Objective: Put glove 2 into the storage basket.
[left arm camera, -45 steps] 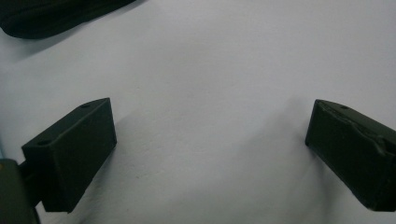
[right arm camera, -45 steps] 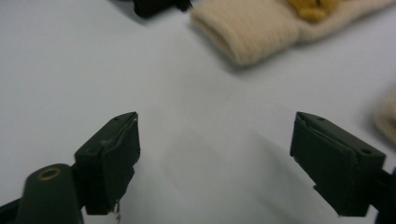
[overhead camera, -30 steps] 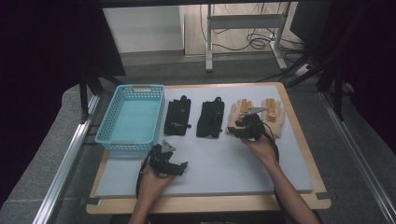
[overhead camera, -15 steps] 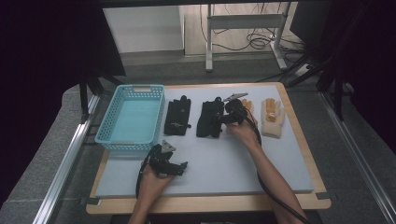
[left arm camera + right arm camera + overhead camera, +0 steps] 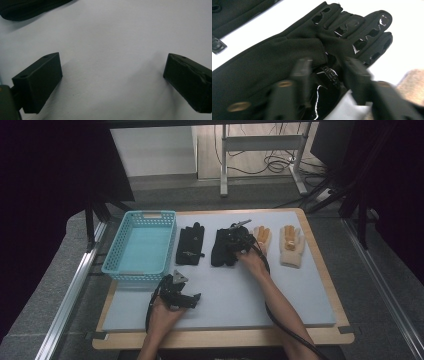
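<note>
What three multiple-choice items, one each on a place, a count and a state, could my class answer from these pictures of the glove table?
1. Where does the blue basket stand?
A. at the board's left end
B. between the tan gloves
C. at the board's near right corner

2. How many gloves lie on the board?
A. two
B. four
C. six

3. How are the left hand-held gripper jaws?
A. shut on a glove
B. shut on the basket rim
C. wide apart over bare board

Answers:
1 A: in the high view it sits left of the left black glove.
2 B: two black ones, including the right black glove, and two tan gloves.
3 C: the left gripper view shows bare grey surface between them.
</note>
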The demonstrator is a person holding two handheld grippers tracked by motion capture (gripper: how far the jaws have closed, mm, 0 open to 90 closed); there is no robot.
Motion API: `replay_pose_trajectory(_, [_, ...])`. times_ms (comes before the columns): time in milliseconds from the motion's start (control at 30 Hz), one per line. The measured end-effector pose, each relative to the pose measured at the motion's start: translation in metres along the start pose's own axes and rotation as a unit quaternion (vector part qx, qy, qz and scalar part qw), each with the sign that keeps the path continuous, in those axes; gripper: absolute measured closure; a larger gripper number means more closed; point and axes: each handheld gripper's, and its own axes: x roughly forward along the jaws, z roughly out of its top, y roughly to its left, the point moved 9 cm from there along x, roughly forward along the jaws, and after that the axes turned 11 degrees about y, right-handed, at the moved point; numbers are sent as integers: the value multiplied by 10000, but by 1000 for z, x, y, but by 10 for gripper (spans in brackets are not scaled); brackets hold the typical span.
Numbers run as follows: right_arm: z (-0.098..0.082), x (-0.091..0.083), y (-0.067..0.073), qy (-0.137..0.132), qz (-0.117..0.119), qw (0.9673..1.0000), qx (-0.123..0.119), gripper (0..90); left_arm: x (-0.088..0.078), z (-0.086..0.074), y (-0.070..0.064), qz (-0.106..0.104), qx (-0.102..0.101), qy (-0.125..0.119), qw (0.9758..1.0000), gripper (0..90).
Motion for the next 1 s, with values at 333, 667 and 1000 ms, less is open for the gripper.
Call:
replay_pose_trajectory(333, [2, -17, 3, -181, 306, 9993, 132, 865, 0, 0, 0, -3, -2, -1, 10000, 27])
replay_pose_trajectory(667, [0, -78, 31, -572, 813, 9950, -95, 865, 0, 0, 0, 7, 18, 13, 10000, 27])
replay_pose_trajectory(1000, [-45, -130, 71, -679, 1387, 9872, -398, 865, 0, 0, 0, 2, -13, -14, 10000, 27])
